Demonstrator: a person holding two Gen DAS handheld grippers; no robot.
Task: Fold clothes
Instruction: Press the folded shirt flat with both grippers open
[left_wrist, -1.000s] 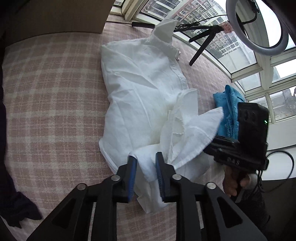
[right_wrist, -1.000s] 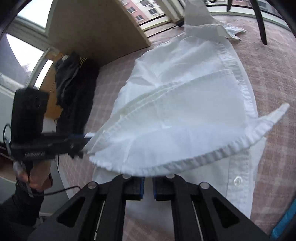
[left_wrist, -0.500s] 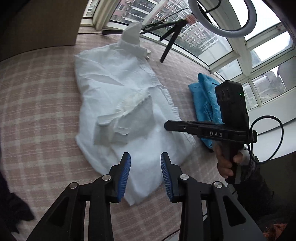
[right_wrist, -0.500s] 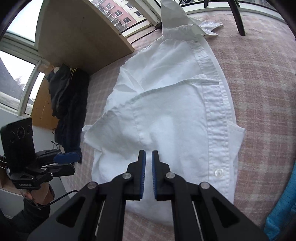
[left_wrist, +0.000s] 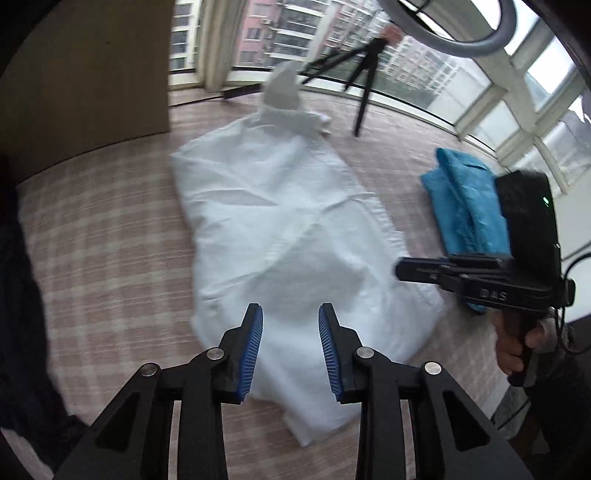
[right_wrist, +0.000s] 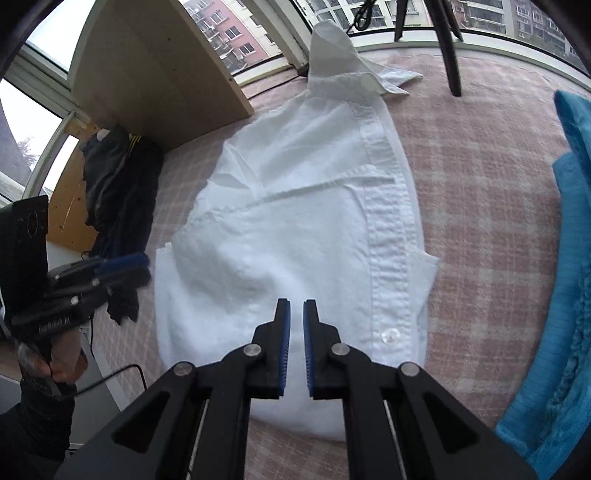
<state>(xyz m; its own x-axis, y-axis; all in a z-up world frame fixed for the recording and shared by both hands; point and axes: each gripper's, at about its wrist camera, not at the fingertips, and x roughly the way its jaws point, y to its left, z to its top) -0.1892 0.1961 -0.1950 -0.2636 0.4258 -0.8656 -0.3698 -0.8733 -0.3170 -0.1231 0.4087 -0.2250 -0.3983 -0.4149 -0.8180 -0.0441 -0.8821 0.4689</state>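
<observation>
While the shirt (left_wrist: 284, 236) lies on the plaid bed (left_wrist: 103, 251), both grippers hover above its hem — left gripper (left_wrist: 290, 325) spread and empty, right gripper (right_wrist: 296, 317) pressed together, pinching nothing.

White shirt (right_wrist: 295, 206), pink plaid bedcover (right_wrist: 480, 177), blue garment (right_wrist: 569, 295), blue-padded black claw (left_wrist: 290, 343)

Each gripper is matte black with two angled arms, round silver screws at the joints and ribbed blue pads. The right gripper (left_wrist: 400, 271) carries a black box with a green light, the letters "DAS" and a trailing black cable. Dark sleeves cover both wrists; the left gripper (right_wrist: 142, 267) looks alike.
</observation>
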